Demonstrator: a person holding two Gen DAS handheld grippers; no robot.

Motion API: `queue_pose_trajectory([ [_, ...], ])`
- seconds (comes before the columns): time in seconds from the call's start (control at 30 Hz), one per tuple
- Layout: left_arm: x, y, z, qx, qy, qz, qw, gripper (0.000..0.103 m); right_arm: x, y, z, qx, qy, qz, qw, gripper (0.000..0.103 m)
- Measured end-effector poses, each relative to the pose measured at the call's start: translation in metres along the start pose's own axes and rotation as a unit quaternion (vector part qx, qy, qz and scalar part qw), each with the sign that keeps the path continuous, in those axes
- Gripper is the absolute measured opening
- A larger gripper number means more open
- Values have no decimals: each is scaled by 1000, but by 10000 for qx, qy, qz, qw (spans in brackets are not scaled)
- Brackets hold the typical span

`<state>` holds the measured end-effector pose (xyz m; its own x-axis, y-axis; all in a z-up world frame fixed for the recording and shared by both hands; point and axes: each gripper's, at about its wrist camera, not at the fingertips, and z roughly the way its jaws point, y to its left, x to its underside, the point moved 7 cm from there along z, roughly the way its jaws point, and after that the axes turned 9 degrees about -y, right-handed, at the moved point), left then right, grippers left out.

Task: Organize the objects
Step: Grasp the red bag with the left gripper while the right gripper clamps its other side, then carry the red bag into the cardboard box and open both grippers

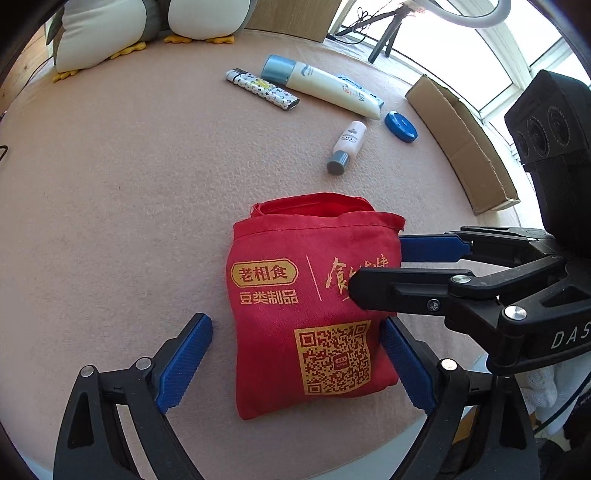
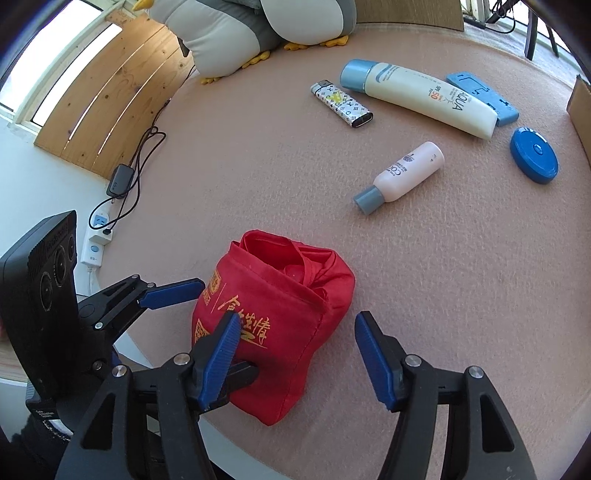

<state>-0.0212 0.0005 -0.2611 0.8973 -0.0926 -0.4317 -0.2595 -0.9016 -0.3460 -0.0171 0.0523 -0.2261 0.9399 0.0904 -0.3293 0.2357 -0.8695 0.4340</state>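
A red cloth bag (image 1: pixel 306 302) with gold print lies on the pink table, its mouth open towards the far side; it also shows in the right wrist view (image 2: pixel 280 325). My left gripper (image 1: pixel 295 365) is open, its jaws on either side of the bag's lower part. My right gripper (image 2: pixel 295 358) is open around the bag's right edge, and it shows in the left wrist view (image 1: pixel 380 269) coming in from the right. Beyond the bag lie a small pink bottle (image 2: pixel 402 177), a white sunscreen tube (image 2: pixel 421 96), a patterned lighter (image 2: pixel 341 103) and a blue round disc (image 2: pixel 533 155).
A flat blue plastic piece (image 2: pixel 484 98) lies behind the tube. A plush penguin (image 2: pixel 251 26) sits at the back. A cardboard piece (image 1: pixel 461 140) stands along the right table edge. A power strip and cables (image 2: pixel 99 236) lie on the floor at left.
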Motion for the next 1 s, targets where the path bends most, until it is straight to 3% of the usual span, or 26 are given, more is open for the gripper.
queue_pose_trajectory([
  [0.1,-3,-6,0,114,-49,-18,9999,79,3,3,4,-149,68,65,9998,60],
  [0.37,-31,-43,-4,-63,-279,437,9986,74,-4,-3,-21,51,-352,16,9994,52],
  [0.8,-143,-204,12,152,-909,1876,9779,74,-51,-98,-151,720,-1766,431,9807,49],
  [1.0,-166,-272,37,354,-1007,2228,9690,74,-59,-155,-198,978,-2105,733,9699,49],
])
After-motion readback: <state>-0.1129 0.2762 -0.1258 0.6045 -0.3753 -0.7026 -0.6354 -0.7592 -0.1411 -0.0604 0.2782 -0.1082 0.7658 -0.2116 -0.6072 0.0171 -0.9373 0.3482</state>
